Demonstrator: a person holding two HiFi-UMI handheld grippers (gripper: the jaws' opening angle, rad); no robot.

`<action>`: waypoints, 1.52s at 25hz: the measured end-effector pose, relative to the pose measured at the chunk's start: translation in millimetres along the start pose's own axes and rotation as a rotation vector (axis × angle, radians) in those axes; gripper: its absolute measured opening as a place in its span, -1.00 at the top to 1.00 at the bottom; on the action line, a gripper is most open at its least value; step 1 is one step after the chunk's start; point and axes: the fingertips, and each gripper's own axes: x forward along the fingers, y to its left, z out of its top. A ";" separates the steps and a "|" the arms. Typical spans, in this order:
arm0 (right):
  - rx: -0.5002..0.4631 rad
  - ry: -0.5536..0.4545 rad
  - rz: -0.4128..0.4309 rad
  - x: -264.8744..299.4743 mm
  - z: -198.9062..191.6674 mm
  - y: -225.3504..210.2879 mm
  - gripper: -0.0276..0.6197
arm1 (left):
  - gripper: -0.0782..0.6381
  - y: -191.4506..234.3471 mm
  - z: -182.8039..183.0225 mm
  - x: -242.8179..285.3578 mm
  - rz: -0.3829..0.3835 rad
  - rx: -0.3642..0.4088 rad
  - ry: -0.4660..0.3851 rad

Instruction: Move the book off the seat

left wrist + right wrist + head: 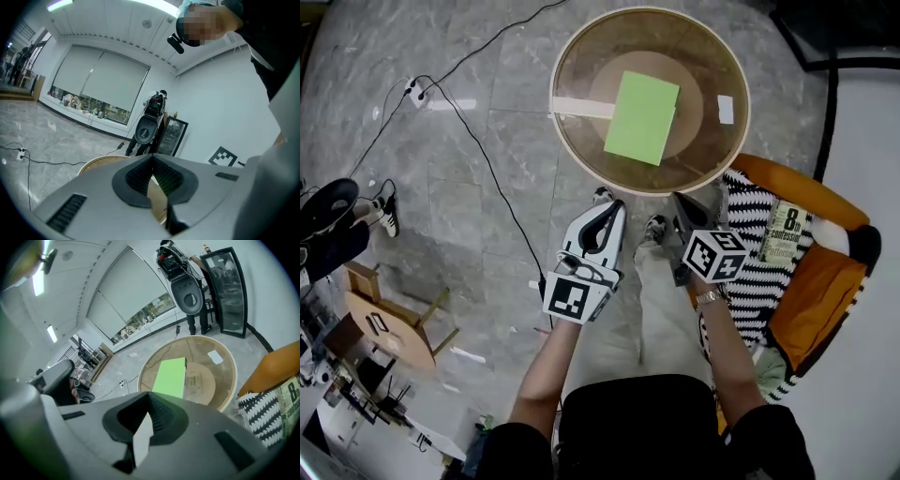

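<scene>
Both grippers are shut with nothing between their jaws: the left gripper (612,205) and the right gripper (678,199) are held side by side over the person's legs. Ahead of their tips, apart from both, one green book (642,117) lies flat on the single round glass table (555,105). A second book, with a printed cover (785,232), lies near the right gripper's right side, on one striped cushion (750,272) in the one orange chair (825,281).
</scene>
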 end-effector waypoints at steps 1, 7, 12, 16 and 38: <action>-0.012 -0.004 0.007 -8.5 3.6 4.5 0.87 | 0.75 -4.5 6.0 -2.7 0.003 0.006 -0.005; -0.085 -0.029 0.071 -51.1 30.1 42.1 0.87 | 0.75 -32.9 48.7 -23.6 -0.009 0.057 -0.038; -0.139 -0.060 0.138 -94.9 45.5 70.5 0.87 | 0.75 -68.7 71.5 -37.7 -0.015 0.073 -0.060; -0.147 -0.078 0.167 -131.0 47.3 87.8 0.87 | 0.75 -103.9 85.4 -56.9 -0.022 0.039 -0.077; -0.397 -0.261 0.377 -276.2 95.4 199.4 0.87 | 0.75 -173.3 186.9 -155.8 0.081 0.091 -0.217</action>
